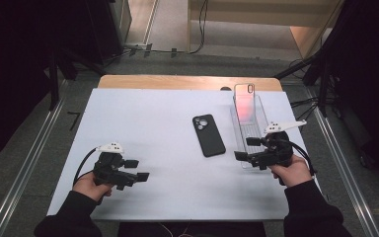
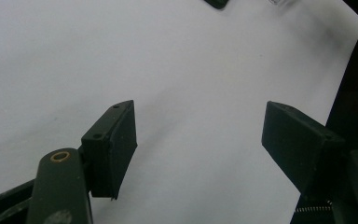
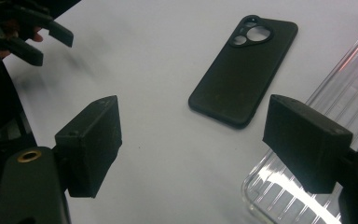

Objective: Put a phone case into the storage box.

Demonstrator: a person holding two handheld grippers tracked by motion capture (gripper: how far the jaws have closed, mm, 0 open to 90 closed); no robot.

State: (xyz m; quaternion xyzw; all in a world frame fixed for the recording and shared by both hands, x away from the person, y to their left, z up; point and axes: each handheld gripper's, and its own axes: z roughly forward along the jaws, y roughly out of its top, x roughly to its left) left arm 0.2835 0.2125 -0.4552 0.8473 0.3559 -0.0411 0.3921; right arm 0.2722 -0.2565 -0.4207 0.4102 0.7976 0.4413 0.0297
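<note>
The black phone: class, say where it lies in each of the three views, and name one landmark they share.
High view: the black phone lies mid-table, left of the clear tray.
Left gripper view: a dark corner at the top edge, probably the phone.
Right gripper view: upper centre, beside the tray.
Shared landmark: the white table sheet.

Dim room, bright tabletop – edges perhaps blurred
</note>
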